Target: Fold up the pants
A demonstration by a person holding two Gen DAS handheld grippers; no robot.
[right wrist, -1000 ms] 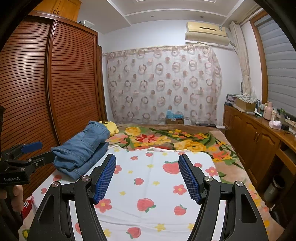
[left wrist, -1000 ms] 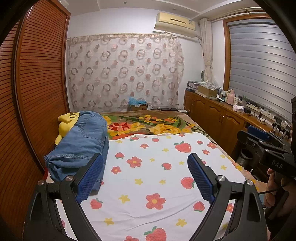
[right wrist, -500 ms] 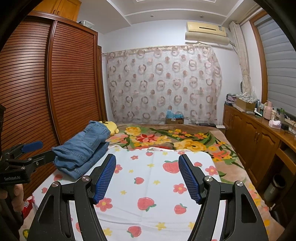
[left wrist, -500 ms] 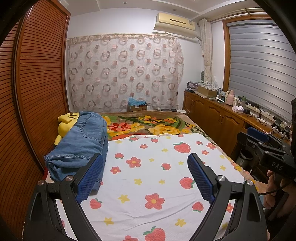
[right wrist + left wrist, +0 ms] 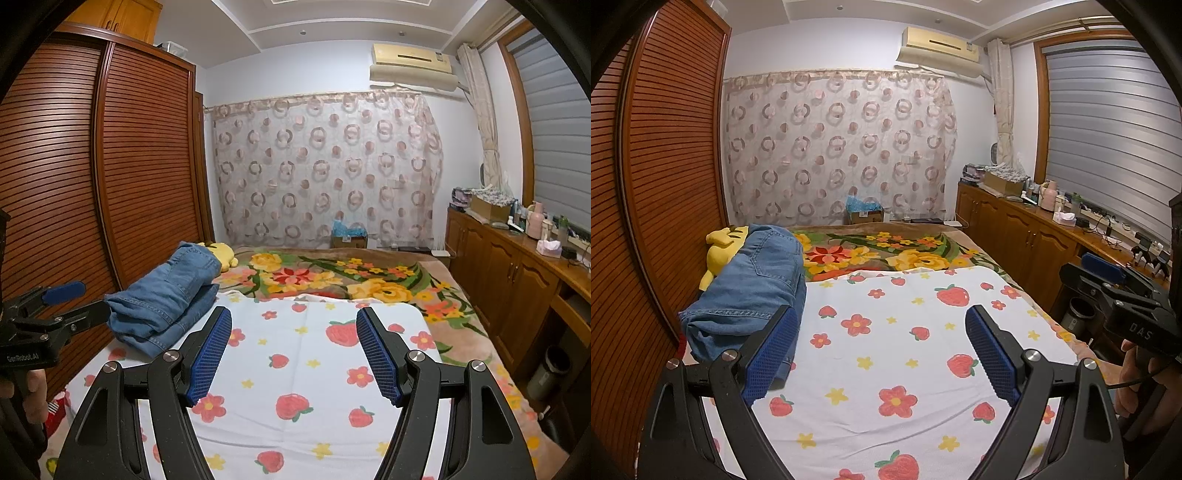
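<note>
Folded blue jeans [image 5: 750, 291] lie in a stack at the left side of the bed, partly on the white strawberry-print sheet [image 5: 905, 343]. They also show in the right wrist view [image 5: 170, 299]. My left gripper [image 5: 882, 332] is open and empty, held above the sheet just right of the jeans. My right gripper [image 5: 293, 332] is open and empty above the sheet's middle. Each gripper shows at the edge of the other's view: the right one [image 5: 1108, 291], the left one [image 5: 66, 306].
A yellow plush toy [image 5: 720, 247] lies behind the jeans. A flowered blanket [image 5: 886, 254] covers the far bed. A louvred wooden wardrobe [image 5: 110, 184] stands on the left, a wooden cabinet with clutter [image 5: 517, 266] on the right, a bin [image 5: 550, 373] beside it.
</note>
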